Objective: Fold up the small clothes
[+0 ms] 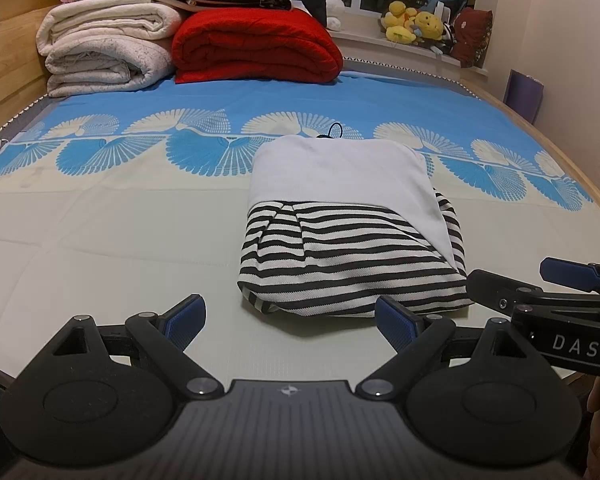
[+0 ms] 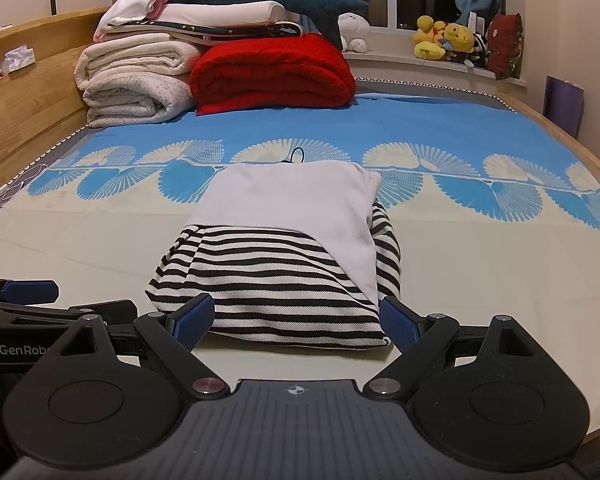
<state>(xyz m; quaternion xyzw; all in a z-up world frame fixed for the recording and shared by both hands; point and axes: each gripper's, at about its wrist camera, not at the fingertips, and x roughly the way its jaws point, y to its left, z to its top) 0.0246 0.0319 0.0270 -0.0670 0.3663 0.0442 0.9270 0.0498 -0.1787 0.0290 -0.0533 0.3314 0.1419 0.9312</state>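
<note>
A folded garment, black-and-white striped with a plain white panel over its far half [image 1: 352, 232], lies on the bed [image 1: 100, 232]; it also shows in the right wrist view [image 2: 284, 256]. My left gripper [image 1: 296, 320] is open and empty, just in front of the garment's near left corner. My right gripper [image 2: 300, 320] is open and empty, its fingertips at either side of the garment's near edge. The right gripper also shows at the right edge of the left wrist view [image 1: 540, 288]. The left gripper shows at the left edge of the right wrist view [image 2: 32, 300].
Folded cream blankets [image 1: 108, 48] and a red blanket [image 1: 256, 44] are stacked at the head of the bed. A wooden headboard [image 1: 4, 60] runs along the left. Plush toys [image 1: 416, 24] sit on the window sill. A small black loop [image 1: 334, 130] lies behind the garment.
</note>
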